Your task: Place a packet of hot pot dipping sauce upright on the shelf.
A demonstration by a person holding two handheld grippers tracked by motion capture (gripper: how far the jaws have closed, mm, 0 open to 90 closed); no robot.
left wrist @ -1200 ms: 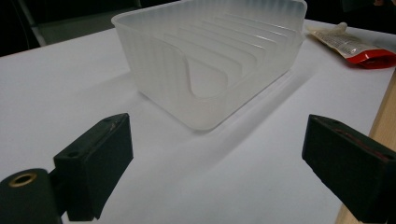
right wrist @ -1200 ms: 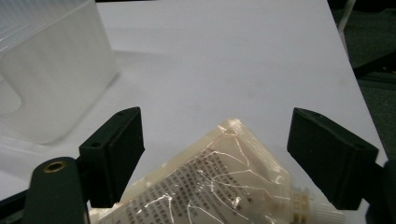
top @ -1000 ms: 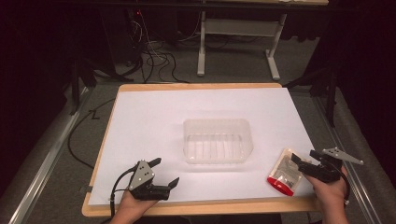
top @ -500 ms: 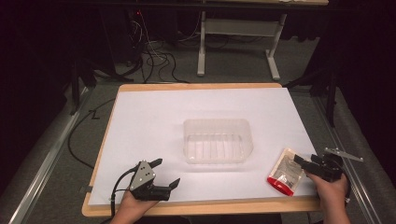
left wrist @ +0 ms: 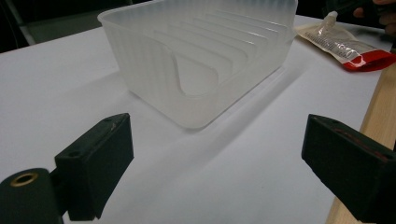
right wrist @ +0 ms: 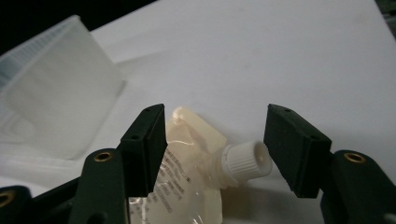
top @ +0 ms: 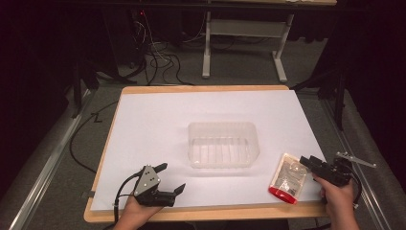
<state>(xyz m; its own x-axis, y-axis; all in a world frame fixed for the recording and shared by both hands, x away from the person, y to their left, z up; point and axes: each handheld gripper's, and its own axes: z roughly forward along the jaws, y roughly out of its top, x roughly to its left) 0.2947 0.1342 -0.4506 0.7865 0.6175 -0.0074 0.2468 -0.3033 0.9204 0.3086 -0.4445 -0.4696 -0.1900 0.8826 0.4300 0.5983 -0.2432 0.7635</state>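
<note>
Right gripper [right wrist: 212, 149], level, has been closing around pouch [right wrist: 187, 177] cap.

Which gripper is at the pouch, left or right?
The right gripper: its jaws, just closing, flank the spout pouch without pressing it. The left gripper sits open on bare paper short of the clear tub.

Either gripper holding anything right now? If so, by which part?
Nothing held yet. The right gripper has just been closing its jaws around the pouch at its white cap, still with gaps. The left gripper is open over bare table.
</note>
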